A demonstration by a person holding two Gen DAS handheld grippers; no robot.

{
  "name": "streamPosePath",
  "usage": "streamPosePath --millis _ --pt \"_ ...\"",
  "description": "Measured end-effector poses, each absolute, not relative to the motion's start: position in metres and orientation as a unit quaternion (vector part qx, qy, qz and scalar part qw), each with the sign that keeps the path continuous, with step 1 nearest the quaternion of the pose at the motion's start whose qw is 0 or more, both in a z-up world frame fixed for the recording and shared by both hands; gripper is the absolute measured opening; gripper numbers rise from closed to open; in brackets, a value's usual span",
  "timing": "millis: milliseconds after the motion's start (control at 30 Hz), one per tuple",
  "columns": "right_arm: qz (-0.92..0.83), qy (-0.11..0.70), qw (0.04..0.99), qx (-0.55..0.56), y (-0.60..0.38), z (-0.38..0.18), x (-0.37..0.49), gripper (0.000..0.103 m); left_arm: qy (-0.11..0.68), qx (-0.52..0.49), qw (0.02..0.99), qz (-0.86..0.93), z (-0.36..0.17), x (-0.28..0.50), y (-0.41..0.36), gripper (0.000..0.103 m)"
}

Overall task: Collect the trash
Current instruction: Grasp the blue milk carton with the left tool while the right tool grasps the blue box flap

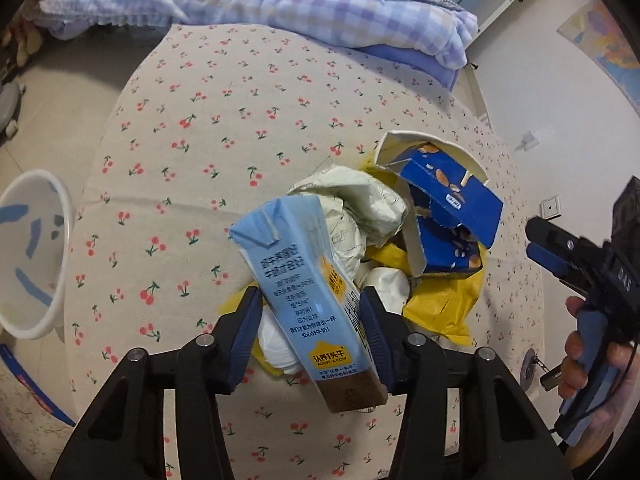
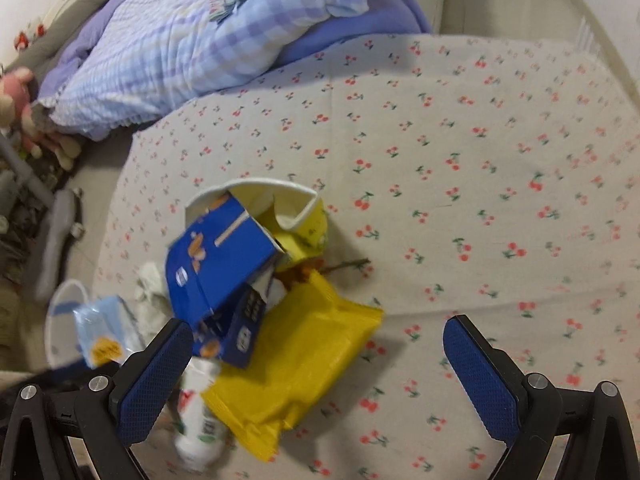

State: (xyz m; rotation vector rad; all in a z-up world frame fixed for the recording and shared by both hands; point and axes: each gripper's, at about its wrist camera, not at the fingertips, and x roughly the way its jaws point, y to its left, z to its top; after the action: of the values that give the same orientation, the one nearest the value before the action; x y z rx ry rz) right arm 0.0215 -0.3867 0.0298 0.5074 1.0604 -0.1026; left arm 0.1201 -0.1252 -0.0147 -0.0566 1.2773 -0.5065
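Left gripper (image 1: 310, 332) clamps tall pale-blue milk carton (image 1: 304, 292) above yellow plastic wrapper (image 2: 296, 364); right gripper (image 2: 316, 380) wide open, empty; risk: tilted carton slipping out.

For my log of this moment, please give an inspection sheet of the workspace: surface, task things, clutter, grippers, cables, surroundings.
Surface: cherry-print cloth, wrinkled, carrying the pile.
Job's things: light blue milk carton, tilted, lifted over the pile; torn dark blue box; yellow wrapper; white bottle; crumpled paper; white bin at the left.
Clutter: nothing seen beyond the trash.
Grippers: left gripper clamped on the carton; right gripper open, empty, over the wrapper.
Cables: thin dark cable below the right handle.
Surroundings: checked blanket, tiled floor, white wall.
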Motion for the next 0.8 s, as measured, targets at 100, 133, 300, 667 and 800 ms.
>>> streamPosePath --millis 100,133,300,667,800 --pt "-0.043 0.499 0.824 0.266 -0.392 0.027 0.032 0.103 0.586 -0.027 0.772 -0.245 -0.011 0.121 -0.126 0.043" --pt "-0.041 0.498 0.821 0.277 -0.394 0.025 0.036 0.103 0.586 -0.030 0.771 -0.249 -0.010 0.122 -0.126 0.042" --pt "-0.030 0.495 0.795 0.350 -0.399 0.016 0.051 0.093 0.576 -0.063 0.772 -0.262 0.002 0.118 -0.113 0.040" --pt "0.001 0.510 0.754 0.414 -0.384 -0.008 0.065 0.035 0.540 -0.103 0.793 -0.263 0.027 0.108 -0.077 0.039" --pt "0.020 0.494 0.765 0.412 -0.381 0.003 0.062 0.021 0.528 -0.114 0.800 -0.261 0.032 0.110 -0.066 0.039"
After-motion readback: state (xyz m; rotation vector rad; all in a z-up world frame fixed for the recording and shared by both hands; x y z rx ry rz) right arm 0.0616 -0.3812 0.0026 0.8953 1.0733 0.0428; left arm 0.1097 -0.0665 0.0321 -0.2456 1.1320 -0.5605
